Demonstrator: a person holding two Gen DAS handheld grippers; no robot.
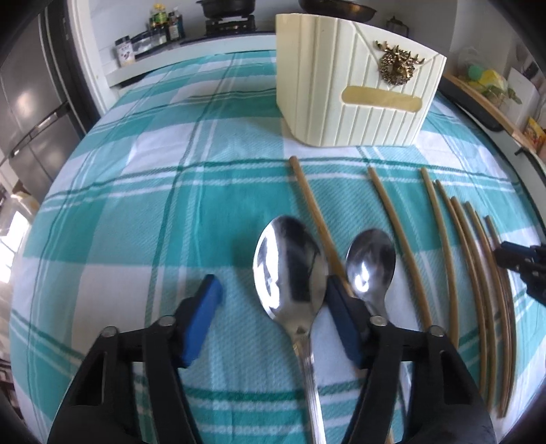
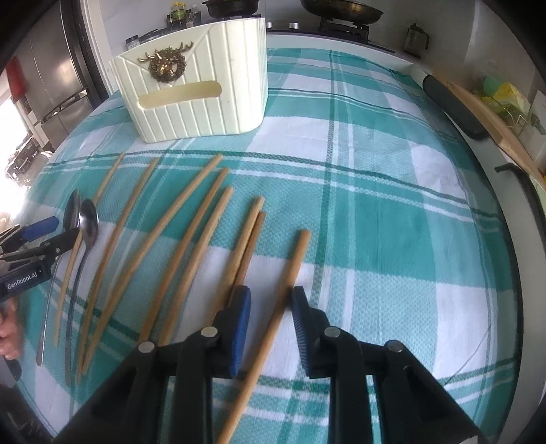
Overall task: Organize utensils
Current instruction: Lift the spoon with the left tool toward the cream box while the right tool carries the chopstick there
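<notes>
A large steel spoon [image 1: 290, 269] lies on the teal checked cloth between the pads of my left gripper [image 1: 274, 287]. The right pad touches its bowl edge, while the left pad stands well apart from it. A smaller spoon [image 1: 370, 263] lies just right of that gripper. Several wooden chopsticks [image 1: 443, 246] fan out further right. My right gripper [image 2: 270, 297] straddles one chopstick [image 2: 293, 269] with gaps at the pads. The cream ribbed holder [image 2: 204, 102] stands behind, also in the left wrist view as holder [image 1: 355, 92]. The left gripper [image 2: 58, 232] shows by both spoons [image 2: 89, 218].
The tablecloth [image 2: 392, 205] covers the whole table. A stove with dark pans [image 2: 341, 10] and bottles [image 1: 163, 24] stand behind it. A fridge [image 1: 30, 102] is at the left. A black-handled item [image 2: 454, 109] and a wooden board [image 2: 494, 119] lie along the right edge.
</notes>
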